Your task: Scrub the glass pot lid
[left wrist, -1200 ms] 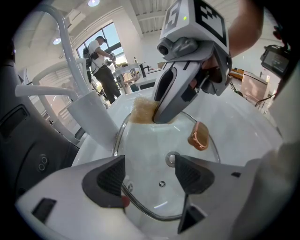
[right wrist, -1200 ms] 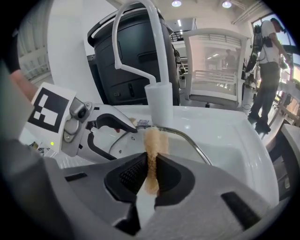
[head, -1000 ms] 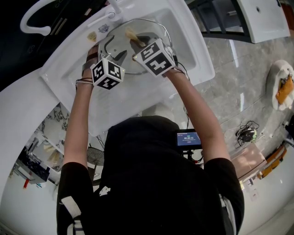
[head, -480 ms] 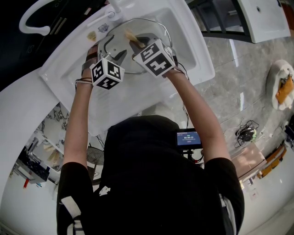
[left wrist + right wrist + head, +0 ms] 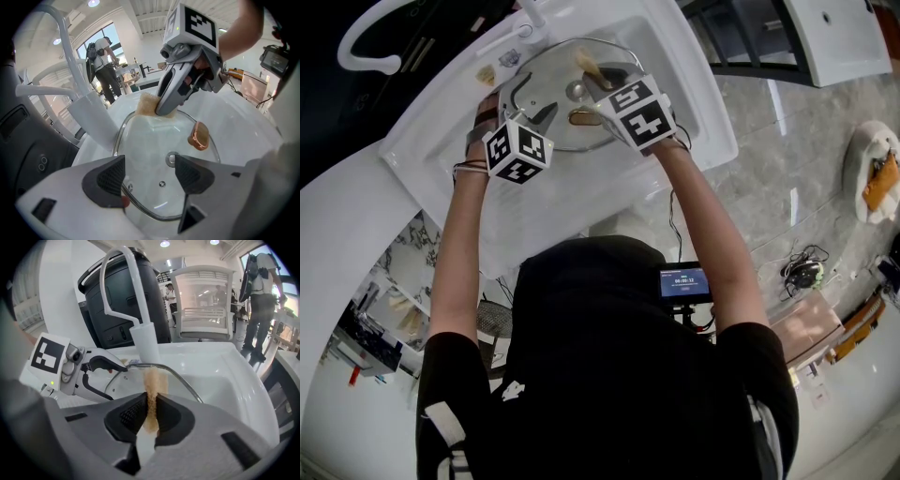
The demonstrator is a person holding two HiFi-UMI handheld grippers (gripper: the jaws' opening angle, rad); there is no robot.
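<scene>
Lid [image 5: 548, 84] lies in the sink [image 5: 698, 103] below the faucet [image 5: 124, 291]. It looks tilted, far rim up by the faucet base. That slant prob. turns the glass toward the person so it's easy to reach.

R claw [image 5: 151, 416] is clenched on a tan sponge [image 5: 152, 385]. The pads pinch it thin, w/ most of it sticking out past the tips, so the soft sponge meets the glass, not the plastic. The L claw view shows the sponge end pressed on the lid near its far rim.

L claw [image 5: 150, 176] is released: pads wide apart, nothing pinched. The lid's near rim runs betw. and under them, close to the left pad; can't tell if it touches. My guess is it's parked there as a stop so the lid doesn't slide while the other side pushes.

Knob [image 5: 199, 136], copper, shows just beside the metal fitting [image 5: 171, 159] at the lid's centre. Can't tell which face of the lid is up.

Step in hand, as I read it: scrubbing, now at the far edge. How much of the glass is done can't be judged; no suds or dirt are visible.

Next strokes prob. need steady downward pressure and a route around the knob. Risk: w/ nothing gripping it, a hard push could skate the lid over the smooth sink or knock the rim on the basin wall.
</scene>
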